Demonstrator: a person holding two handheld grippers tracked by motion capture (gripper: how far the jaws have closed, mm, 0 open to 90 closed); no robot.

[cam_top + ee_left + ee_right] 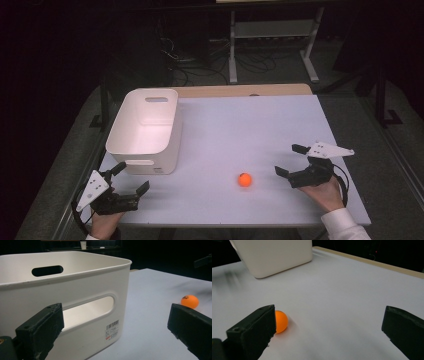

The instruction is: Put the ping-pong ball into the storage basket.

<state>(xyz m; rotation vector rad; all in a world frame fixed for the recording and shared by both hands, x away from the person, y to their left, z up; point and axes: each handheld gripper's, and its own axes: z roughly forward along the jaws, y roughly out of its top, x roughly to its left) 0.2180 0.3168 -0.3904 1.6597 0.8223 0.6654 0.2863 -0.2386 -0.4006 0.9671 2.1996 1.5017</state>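
An orange ball [244,180] sits alone on the white counter [260,130], near its front edge, between the two grippers and well clear of the white bin [145,131] at the left. The right gripper [291,160] is the nearer of the two, its fingers spread wide and empty, the ball just off to its left. In the right gripper view the ball [280,321] lies beside the left-hand finger [252,333], not centred in the gap, so a shift toward it looks needed before any grasp. The left gripper [132,177], likewise released and holding nothing, rests close to the bin's near wall. A round ball offers no long axis to line up with.
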